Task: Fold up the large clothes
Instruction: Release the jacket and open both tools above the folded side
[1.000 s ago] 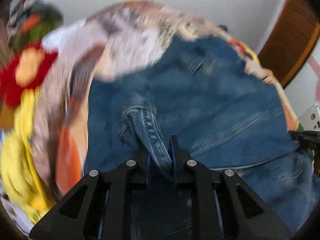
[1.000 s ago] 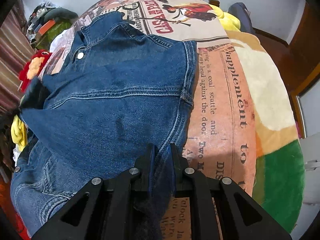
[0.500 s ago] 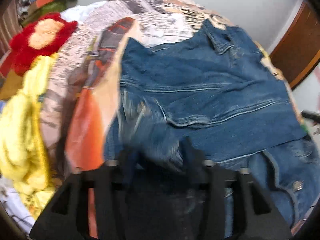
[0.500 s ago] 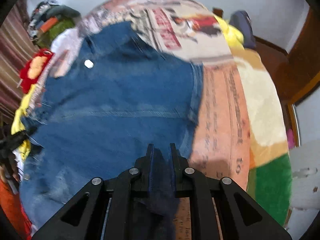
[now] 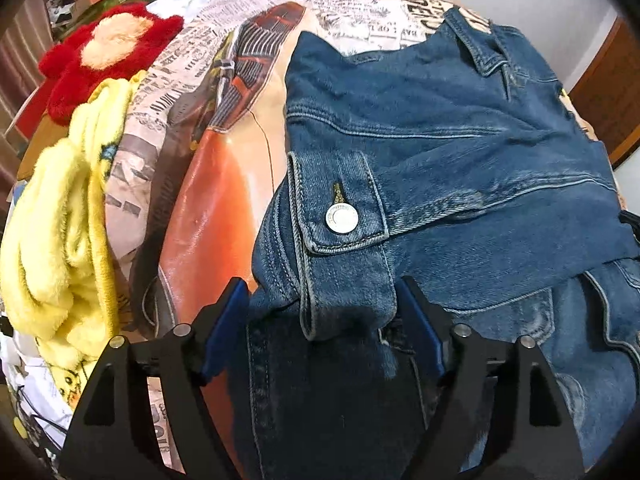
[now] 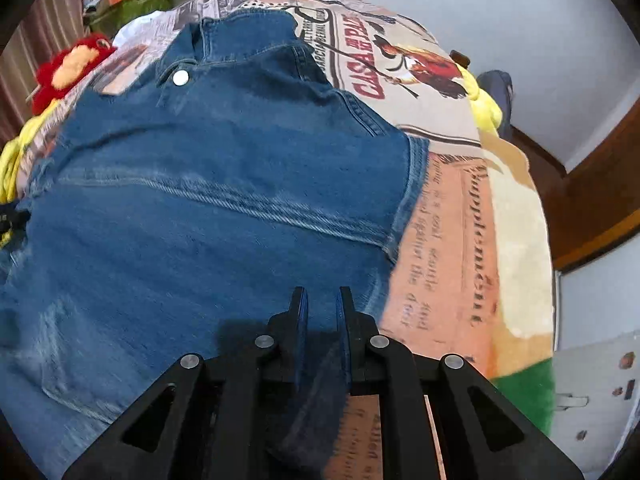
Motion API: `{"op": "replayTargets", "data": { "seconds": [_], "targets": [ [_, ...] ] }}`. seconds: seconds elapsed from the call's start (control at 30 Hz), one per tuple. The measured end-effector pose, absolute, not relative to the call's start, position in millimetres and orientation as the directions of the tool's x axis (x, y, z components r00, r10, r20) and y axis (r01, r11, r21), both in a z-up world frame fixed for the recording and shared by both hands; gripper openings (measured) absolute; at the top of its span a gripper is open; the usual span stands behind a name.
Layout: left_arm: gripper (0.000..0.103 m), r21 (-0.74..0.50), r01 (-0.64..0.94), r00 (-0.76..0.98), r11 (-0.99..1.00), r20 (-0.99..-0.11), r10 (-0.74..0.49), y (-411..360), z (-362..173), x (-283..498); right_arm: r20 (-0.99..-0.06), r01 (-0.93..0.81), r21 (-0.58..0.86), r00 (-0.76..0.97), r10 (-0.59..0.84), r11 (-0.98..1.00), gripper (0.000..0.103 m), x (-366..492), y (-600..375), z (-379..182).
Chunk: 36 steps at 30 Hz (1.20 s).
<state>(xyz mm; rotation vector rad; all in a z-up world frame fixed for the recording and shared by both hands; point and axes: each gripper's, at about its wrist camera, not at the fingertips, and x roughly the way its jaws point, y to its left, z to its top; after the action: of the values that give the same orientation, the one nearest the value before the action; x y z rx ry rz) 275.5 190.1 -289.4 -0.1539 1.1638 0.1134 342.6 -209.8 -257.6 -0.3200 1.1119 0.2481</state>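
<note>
Denim jacket (image 5: 440, 152) lies spread on the bed, on a printed blanket (image 5: 224, 92) w/ newspaper-style graphics; collar end is toward the far side, hem end near both cameras. In the left view a sleeve is laid across the body w/ its cuff (image 5: 340, 208) and metal button (image 5: 341, 219) face up, prob placed there to bring the sleeve inside the outline so the jacket makes a neat rectangle before the next fold.

Left hand-held gripper (image 5: 320, 304): jaws spread wide apart, cuff end sits in the gap but neither blue pad presses it, so nothing is gripped. Reads as a release posn, sleeve resting under its own weight.

Right hand-held gripper (image 6: 322, 312): jaws nearly together w/ a thin fold of denim pinched between them at the jacket's near right edge. Likely holds that edge to keep the cloth taut and flat, or ready to carry it over for the next fold. Right view slightly blurred, so how deep the bite goes is unclear.

Judgement: sleeve step on left side looks done; body folds not yet made.

Off to the left of the blanket: yellow fluffy cloth (image 5: 60, 240) and red plush toy (image 5: 100, 52), apart from the jacket, not in the way.
</note>
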Motion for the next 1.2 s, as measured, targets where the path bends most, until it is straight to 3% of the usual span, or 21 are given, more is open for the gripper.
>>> {"op": "replayTargets", "data": {
  "seconds": [0.1,0.17,0.2,0.23,0.27,0.43,0.8,1.13,1.2],
  "targets": [
    [0.083,-0.080,-0.185,0.390,0.979,-0.921,-0.002,194.2,-294.5,276.1,-0.903,-0.334,-0.150,0.429,0.008,0.931,0.010,338.8,-221.3,-260.3],
    [0.085,-0.091,-0.191,0.392,0.977,-0.920,-0.009,196.9,-296.4,275.6,-0.905,-0.315,-0.135,0.424,0.012,0.939,0.021,339.3,-230.4,-263.5],
    [0.086,-0.096,-0.194,0.391,0.976,-0.920,-0.013,198.1,-297.3,275.1,-0.899,-0.289,-0.145,0.438,-0.004,0.946,0.047,338.3,-236.5,-263.9],
    [0.086,-0.101,-0.194,0.391,0.976,-0.920,-0.017,198.8,-297.7,274.7,-0.891,-0.261,-0.175,0.453,-0.039,0.949,0.081,338.6,-242.0,-265.6],
    [0.086,-0.106,-0.195,0.390,0.975,-0.920,-0.022,199.8,-297.7,274.1,-0.877,-0.222,-0.215,0.473,-0.087,0.951,0.088,338.7,-248.9,-267.0],
    [0.085,-0.096,-0.195,0.411,0.976,-0.912,-0.007,198.6,-278.5,268.8,-0.924,-0.121,-0.007,0.381,0.040,0.993,0.088,348.2,-289.9,-265.5],
    [0.085,-0.057,-0.220,0.528,0.974,-0.846,0.069,217.8,-211.8,306.2,-0.849,-0.078,0.218,0.477,0.228,0.973,0.089,368.8,-299.6,-212.0],
    [0.085,-0.143,-0.222,0.476,0.965,-0.879,-0.021,233.5,-245.2,389.6,-0.847,-0.067,0.295,0.443,0.294,0.953,0.088,427.9,-281.7,-229.6],
    [0.085,-0.163,-0.224,0.457,0.961,-0.889,-0.044,236.5,-258.4,405.6,-0.857,-0.052,0.305,0.421,0.297,0.951,0.083,439.5,-281.8,-242.2]
  ]
}}
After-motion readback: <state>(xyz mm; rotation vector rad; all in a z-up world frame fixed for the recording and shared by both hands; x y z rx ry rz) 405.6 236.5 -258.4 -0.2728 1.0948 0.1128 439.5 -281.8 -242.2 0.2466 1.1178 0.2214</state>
